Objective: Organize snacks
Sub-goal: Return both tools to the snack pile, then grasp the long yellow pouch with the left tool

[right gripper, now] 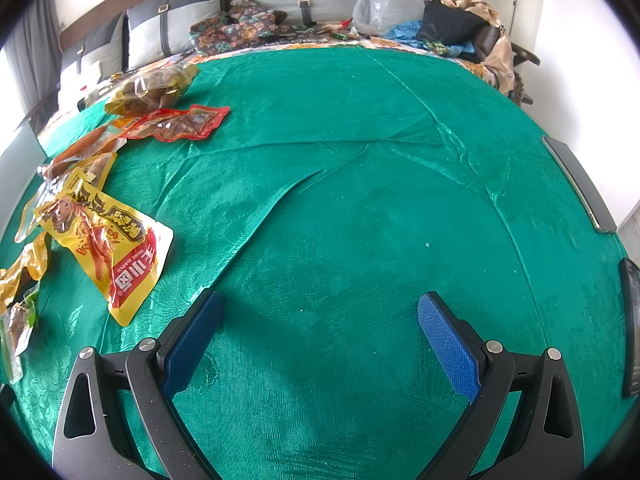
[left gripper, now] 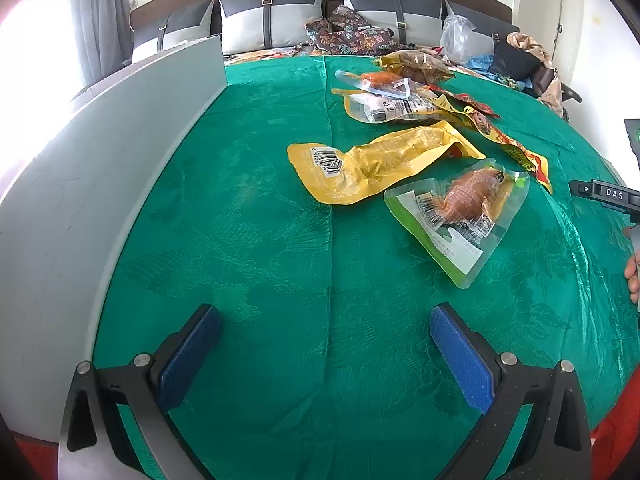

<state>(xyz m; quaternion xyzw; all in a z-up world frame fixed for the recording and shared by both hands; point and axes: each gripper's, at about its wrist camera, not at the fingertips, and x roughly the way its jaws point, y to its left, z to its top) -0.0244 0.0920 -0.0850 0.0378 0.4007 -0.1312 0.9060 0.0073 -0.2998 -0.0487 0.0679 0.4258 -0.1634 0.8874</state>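
Observation:
Several snack packets lie on a green cloth (left gripper: 260, 260). In the left wrist view a yellow packet (left gripper: 376, 164) and a clear green-edged packet (left gripper: 460, 212) lie ahead to the right, with more packets (left gripper: 392, 100) behind. My left gripper (left gripper: 326, 320) is open and empty, above bare cloth short of them. In the right wrist view a yellow-and-red packet (right gripper: 108, 244) lies at left, a red packet (right gripper: 184, 122) and a clear bag (right gripper: 152, 88) farther back. My right gripper (right gripper: 320, 312) is open and empty, to the right of the packets.
A grey box wall (left gripper: 100, 152) stands along the left in the left wrist view. Cushions (left gripper: 272, 20), patterned fabric (left gripper: 348, 32) and a plastic bag (right gripper: 372, 2) lie at the back. Dark flat devices (right gripper: 580, 184) sit at the cloth's right edge.

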